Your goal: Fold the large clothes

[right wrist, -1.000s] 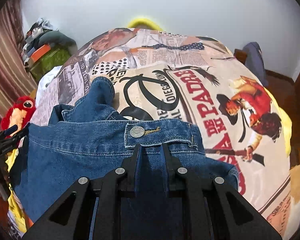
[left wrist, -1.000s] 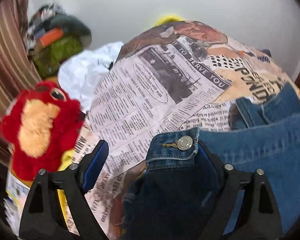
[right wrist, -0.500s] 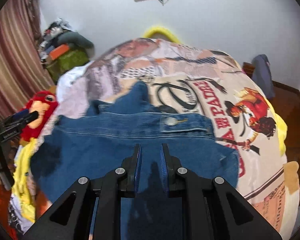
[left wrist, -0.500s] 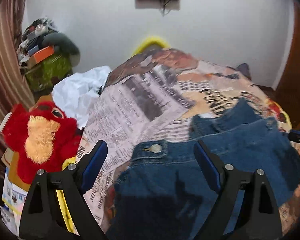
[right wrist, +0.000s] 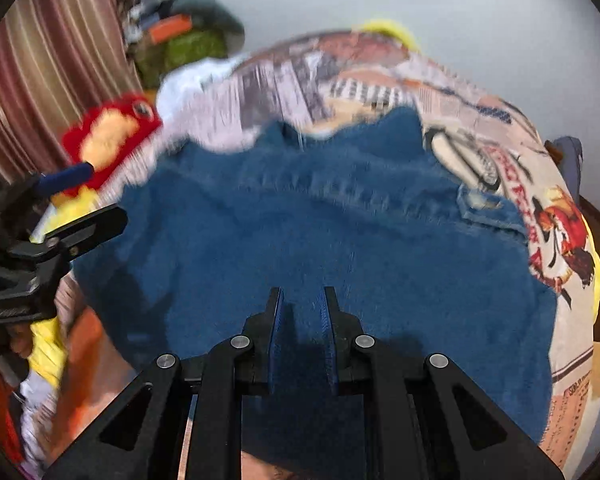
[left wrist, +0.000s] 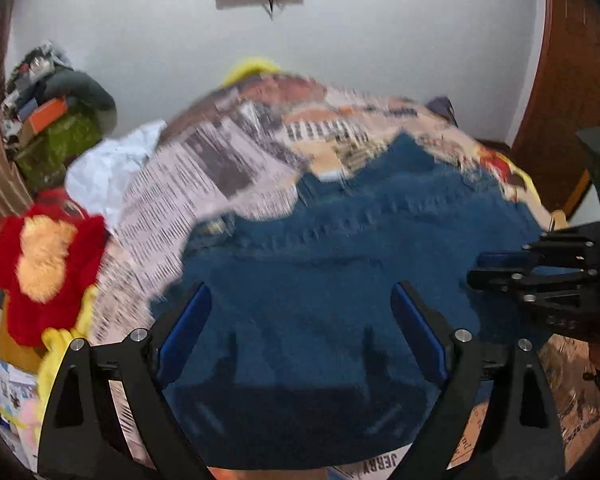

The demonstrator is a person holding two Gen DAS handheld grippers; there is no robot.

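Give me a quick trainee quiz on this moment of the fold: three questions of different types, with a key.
1. True or false: the denim garment lies on a plain white sheet.
2. Which tool is shut on the denim garment? A) the left one B) the right one C) neither
3. Short answer: what colour is most of the plush toy at the bed's edge?

Key
1. False: it lies on the printed bedspread.
2. B: the right tool pinches the denim, while the left tool stands open above it.
3. Red.
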